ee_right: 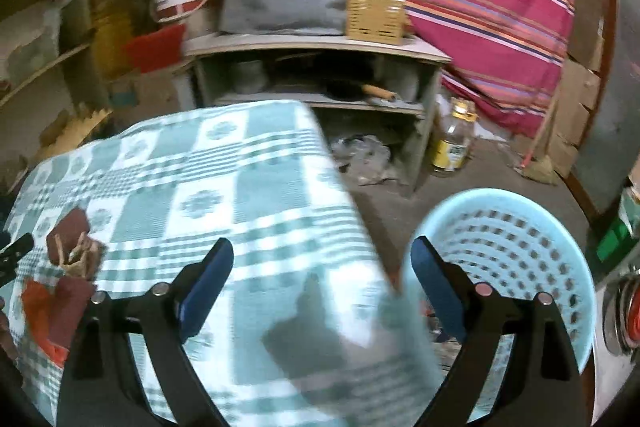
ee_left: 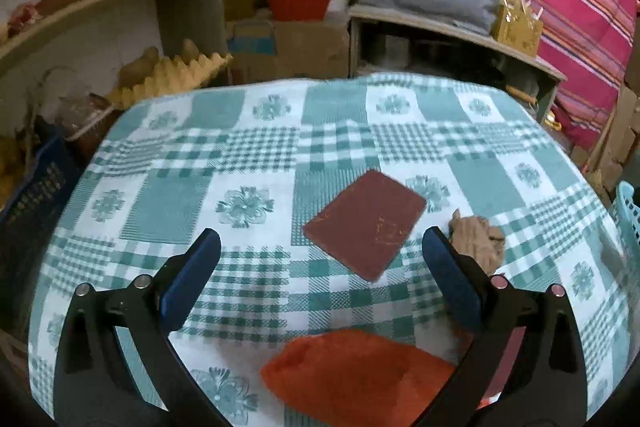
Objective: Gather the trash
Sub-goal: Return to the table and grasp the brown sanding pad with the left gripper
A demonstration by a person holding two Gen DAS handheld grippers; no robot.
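1. Teal-and-white checked cloth covers the bench (ee_left: 248,155), and three scraps lie on it: a dark red card (ee_left: 364,223) near the middle, a crumpled brown paper wad (ee_left: 478,237) touching its right side, and an orange piece (ee_left: 360,371) at the near edge.
2. Beside the bench's right edge, lower down, stands the pale blue perforated basket (ee_right: 520,247), which I take to be the bin for the trash.
3. The step in hand looks like a fresh pick-up: both tongs are empty and the scraps are not yet gathered.
4. The left tongs (ee_left: 322,247) stand wide open above the bench, nothing between the pads; the card lies just ahead of them and the wad sits right by the right-hand pad, though contact cannot be made out.
5. The right tongs (ee_right: 322,255) are also spread wide and hold nothing, straddling the bench's right edge with one pad in front of the basket rim.
6. Next, I judge, the left tongs need to drop onto the wad or the card's edge and close; the flat card may be hard to lift.
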